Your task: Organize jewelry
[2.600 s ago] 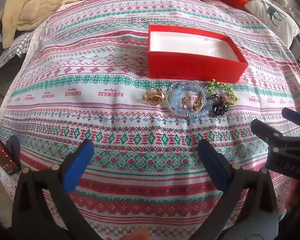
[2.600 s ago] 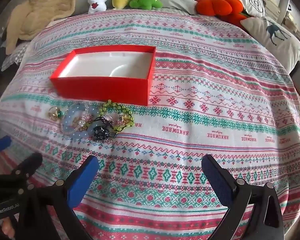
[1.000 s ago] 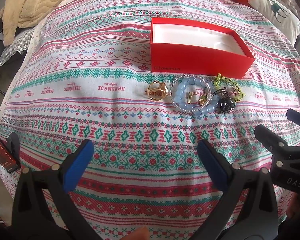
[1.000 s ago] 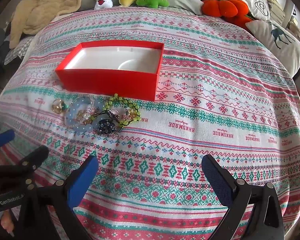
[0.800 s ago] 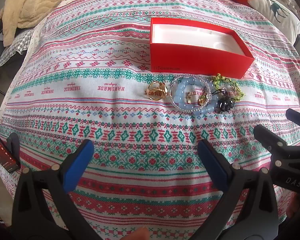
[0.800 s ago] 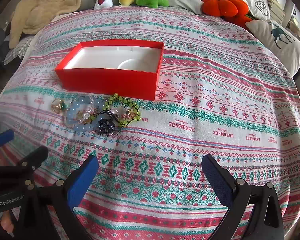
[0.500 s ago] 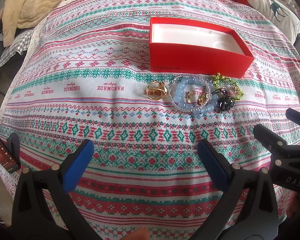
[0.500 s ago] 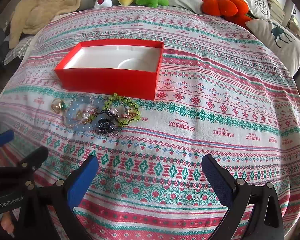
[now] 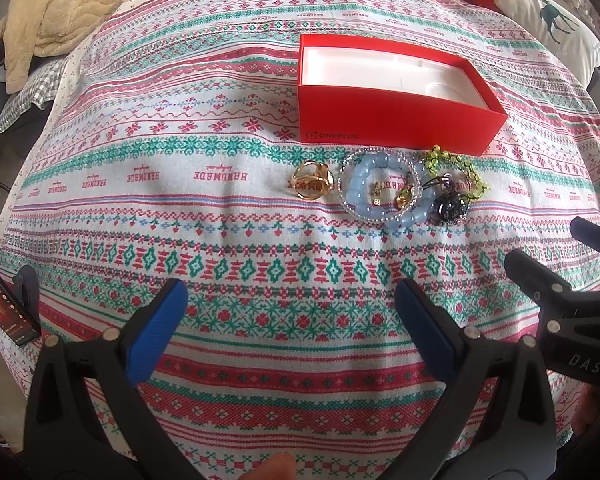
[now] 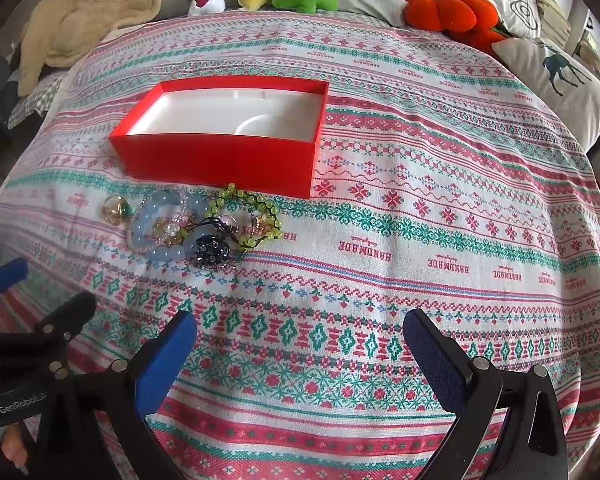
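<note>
Red box point(image 9: 396, 116) sits empty on bed point(image 9: 180, 208), jewelry pile point(image 9: 388, 188) bunched at its 6 o'clock side for short transfers. Left gripper point(image 9: 288, 320) and right gripper point(image 10: 300, 344) hover, jaws spread, nothing held, ready to pick.

A glossy red cardboard box point(image 9: 396, 116) with a white lining sits on a white woven bedspread point(image 9: 204, 224) banded with red and green motifs; just beside the box lie a pale blue bead bracelet point(image 9: 384, 190) and a lime-green bead bracelet point(image 10: 244, 216).
</note>
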### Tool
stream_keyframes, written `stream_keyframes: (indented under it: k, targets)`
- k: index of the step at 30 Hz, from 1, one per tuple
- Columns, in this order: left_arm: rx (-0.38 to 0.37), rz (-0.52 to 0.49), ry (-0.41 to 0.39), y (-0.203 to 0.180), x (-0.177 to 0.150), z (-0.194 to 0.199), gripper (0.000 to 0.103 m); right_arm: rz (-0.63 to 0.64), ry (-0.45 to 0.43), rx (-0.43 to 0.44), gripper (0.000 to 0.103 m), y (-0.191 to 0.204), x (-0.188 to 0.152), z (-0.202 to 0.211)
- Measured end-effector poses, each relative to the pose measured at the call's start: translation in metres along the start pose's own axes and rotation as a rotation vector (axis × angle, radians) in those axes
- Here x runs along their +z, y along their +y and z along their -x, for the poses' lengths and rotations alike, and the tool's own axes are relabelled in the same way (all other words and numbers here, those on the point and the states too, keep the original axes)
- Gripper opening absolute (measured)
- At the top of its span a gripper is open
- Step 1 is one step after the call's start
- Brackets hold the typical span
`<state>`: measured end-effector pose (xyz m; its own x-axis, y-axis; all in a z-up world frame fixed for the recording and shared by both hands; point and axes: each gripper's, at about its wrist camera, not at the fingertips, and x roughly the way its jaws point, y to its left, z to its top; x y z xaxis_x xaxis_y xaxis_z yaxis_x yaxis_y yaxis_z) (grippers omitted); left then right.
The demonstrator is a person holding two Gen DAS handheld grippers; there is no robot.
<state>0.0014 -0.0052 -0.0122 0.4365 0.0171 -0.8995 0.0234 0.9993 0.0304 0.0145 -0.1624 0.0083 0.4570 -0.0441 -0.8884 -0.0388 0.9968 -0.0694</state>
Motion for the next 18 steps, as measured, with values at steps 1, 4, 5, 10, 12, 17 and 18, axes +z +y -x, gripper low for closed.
stream_keyframes:
  k: [1, 4, 5, 10, 12, 17, 18]
  targets:
    - [-0.003, 0.001, 0.001, 0.0, -0.001, 0.0, 0.103, 0.0, 0.0, 0.0, 0.103, 0.0, -0.001, -0.001]
    - [-0.003, 0.001, 0.0, 0.0, -0.001, 0.0, 0.103, 0.0, 0.0, 0.0, 0.103, 0.0, 0.0, 0.0]
    - [-0.003, 0.003, 0.0, 0.0, -0.001, 0.0, 0.103, 0.0, 0.0, 0.0, 0.103, -0.001, 0.0, 0.0]
    - [-0.01, 0.004, -0.001, -0.001, 0.0, 0.001, 0.103, 0.0, -0.004, -0.001, 0.103, -0.001, 0.0, 0.0]
    - [-0.013, -0.001, -0.005, -0.002, 0.001, 0.002, 0.103, 0.001, -0.007, 0.002, 0.103, -0.001, 0.001, 0.001]
    - [-0.085, -0.009, -0.02, 0.0, 0.006, 0.01, 0.103, -0.005, -0.008, 0.025, 0.103, -0.007, 0.011, 0.005]
    - [-0.096, -0.018, -0.031, 0.0, 0.007, 0.012, 0.103, -0.007, -0.007, 0.03, 0.103, -0.008, 0.012, 0.006]
